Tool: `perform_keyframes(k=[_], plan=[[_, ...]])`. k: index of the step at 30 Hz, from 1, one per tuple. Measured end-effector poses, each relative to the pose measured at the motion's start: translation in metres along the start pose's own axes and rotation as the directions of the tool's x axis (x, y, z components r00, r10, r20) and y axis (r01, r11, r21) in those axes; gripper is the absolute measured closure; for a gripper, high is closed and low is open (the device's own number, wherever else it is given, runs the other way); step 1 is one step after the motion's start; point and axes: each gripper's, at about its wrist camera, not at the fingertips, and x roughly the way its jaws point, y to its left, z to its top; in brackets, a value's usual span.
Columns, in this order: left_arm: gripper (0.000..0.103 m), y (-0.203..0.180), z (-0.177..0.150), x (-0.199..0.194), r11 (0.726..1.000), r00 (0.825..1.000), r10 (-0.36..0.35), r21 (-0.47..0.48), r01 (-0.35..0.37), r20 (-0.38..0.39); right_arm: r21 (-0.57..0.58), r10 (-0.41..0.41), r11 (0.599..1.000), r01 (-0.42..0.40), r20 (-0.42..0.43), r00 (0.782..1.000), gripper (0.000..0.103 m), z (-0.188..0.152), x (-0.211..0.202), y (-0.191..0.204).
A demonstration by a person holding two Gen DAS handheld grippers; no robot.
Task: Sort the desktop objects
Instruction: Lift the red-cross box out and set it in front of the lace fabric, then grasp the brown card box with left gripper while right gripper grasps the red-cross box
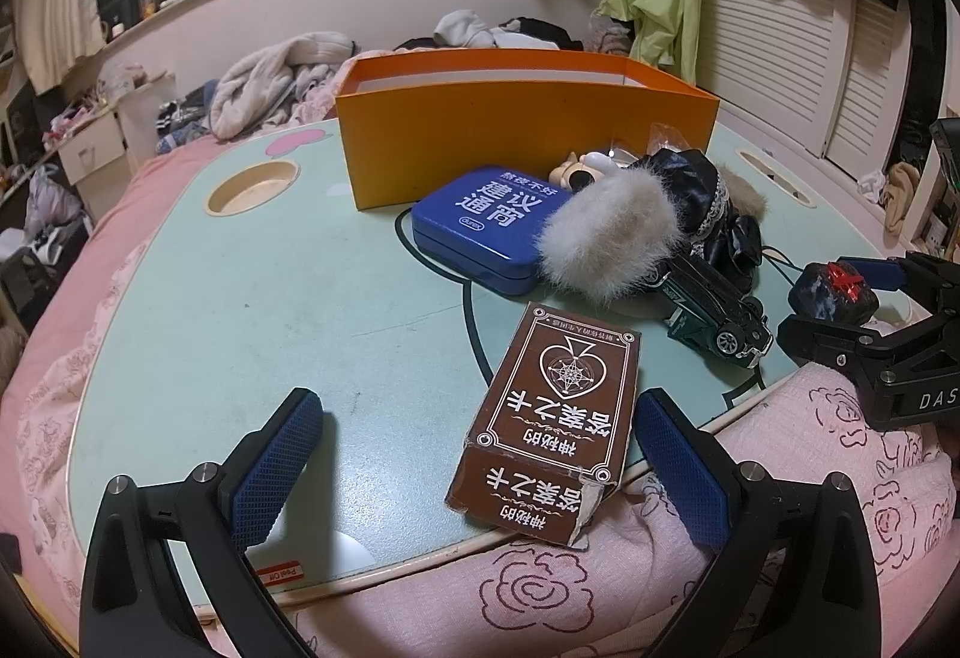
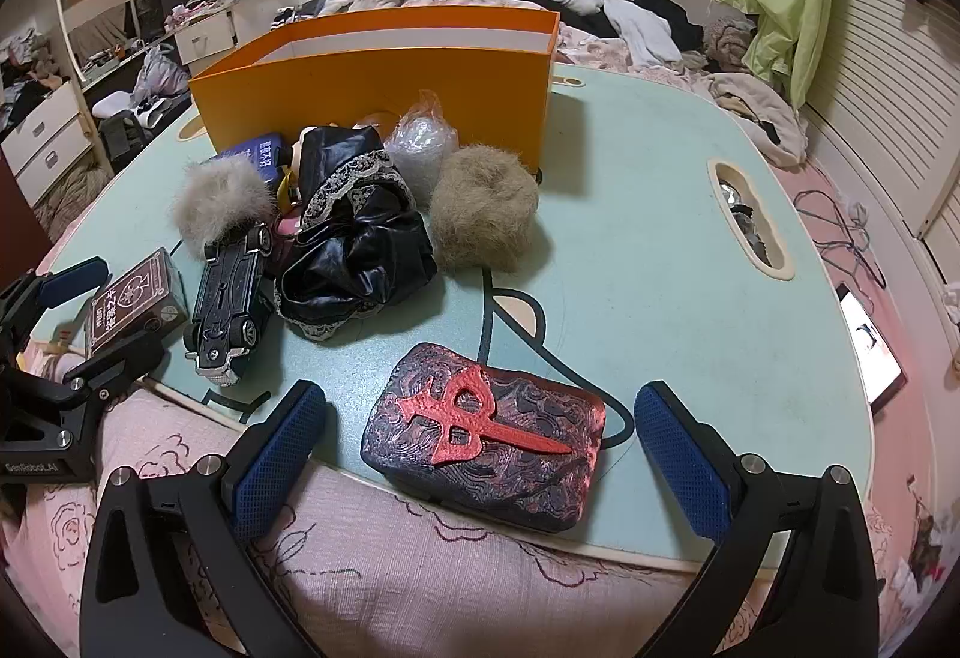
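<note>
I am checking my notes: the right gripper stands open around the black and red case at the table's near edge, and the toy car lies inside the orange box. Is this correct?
Not quite. The toy car lies on the table, in front of the orange box, not inside it; the right wrist view shows this. The right gripper does stand open around the black and red case.

"Peel Off" stands on a red sticker (image 1: 277,574) and "GenRobot.AI" on the left hand-held gripper (image 2: 78,352).

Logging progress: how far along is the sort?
Done: nothing visibly; what shows of the orange box looks empty. In hand: nothing gripped; the right hand-held gripper, open, straddles the red-black case; the left, open, straddles the brown card box. Left: tin, toy car, fur pieces, black cloth.
</note>
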Motion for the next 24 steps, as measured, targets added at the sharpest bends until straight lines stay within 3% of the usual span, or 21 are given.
perform_keyframes(k=[4,6,9,10,13,19,24], plan=[[0.001,0.000,-0.001,-0.001,1.000,1.000,0.001,-0.011,-0.001,0.011,0.001,0.001,1.000,-0.001,0.000,1.000,0.001,0.000,-0.004,0.000],[0.009,0.002,-0.002,-0.004,1.000,1.000,-0.007,-0.020,0.008,0.026,0.001,0.002,1.000,-0.002,0.000,1.000,0.001,0.000,-0.005,0.000],[0.036,0.005,-0.005,-0.009,0.999,0.998,-0.035,-0.034,0.037,0.060,0.002,0.002,1.000,-0.002,0.000,1.000,0.001,0.000,-0.006,0.000],[0.061,0.006,-0.005,-0.011,0.997,0.995,-0.059,-0.038,0.062,0.075,0.002,0.003,1.000,-0.003,0.000,1.000,0.001,0.000,-0.005,0.000],[0.064,0.009,-0.007,-0.013,0.993,0.990,-0.096,-0.054,0.102,0.099,0.003,0.005,1.000,-0.005,0.000,1.000,0.001,-0.001,-0.005,0.001],[0.064,0.015,-0.009,-0.024,0.990,0.979,-0.106,-0.074,0.120,0.171,0.008,0.011,1.000,-0.011,0.009,1.000,0.001,-0.001,-0.001,-0.001],[0.064,0.015,-0.009,-0.024,0.990,0.979,-0.105,-0.074,0.119,0.177,0.078,0.105,0.991,-0.111,0.073,0.992,0.001,0.001,-0.007,-0.021]])
